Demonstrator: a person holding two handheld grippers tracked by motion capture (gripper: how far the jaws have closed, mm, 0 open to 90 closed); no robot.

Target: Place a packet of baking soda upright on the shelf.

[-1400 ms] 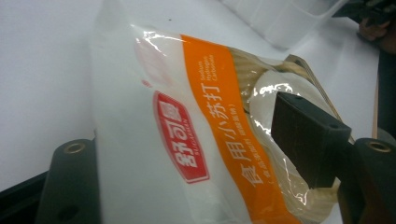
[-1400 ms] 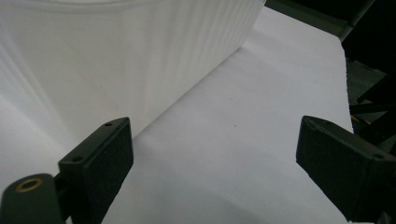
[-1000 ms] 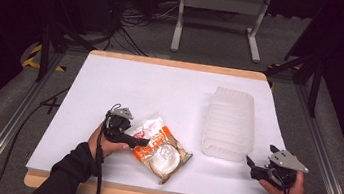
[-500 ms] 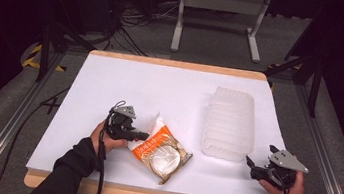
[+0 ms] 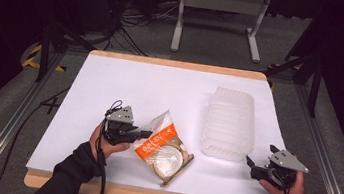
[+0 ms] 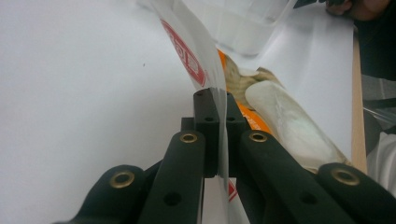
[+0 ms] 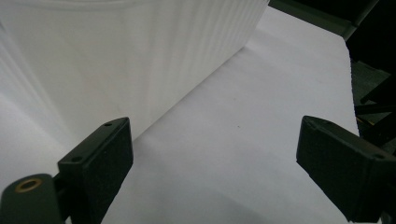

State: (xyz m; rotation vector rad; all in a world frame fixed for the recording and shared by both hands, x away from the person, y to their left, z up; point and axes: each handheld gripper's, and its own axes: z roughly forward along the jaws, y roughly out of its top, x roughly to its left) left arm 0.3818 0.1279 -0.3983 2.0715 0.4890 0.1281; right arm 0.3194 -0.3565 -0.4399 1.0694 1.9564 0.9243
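Where the high view is taken, a white table is seen with a wooden edge along its near side, and a translucent ribbed container is set on its right half. A clear food bag with an orange label lies near the table's front, left of the container and apart from it; a round pale item can be made out inside it. The bag's upper left corner is raised off the table toward the left gripper, which is held by the left hand just beside the bag. The right gripper is held by the right hand at the table's front right, near the container's near corner but not touching it.

What cannot be judged from above is supplied by the gripper views. From the left gripper view, the left gripper is seen closed on a thin fold of the bag's clear film, the printed red mark and the pale contents lying beyond the tips. From the right gripper view, the right gripper is seen spread wide with nothing between its jaws, bare table under it and the container's ribbed wall close ahead on the left.
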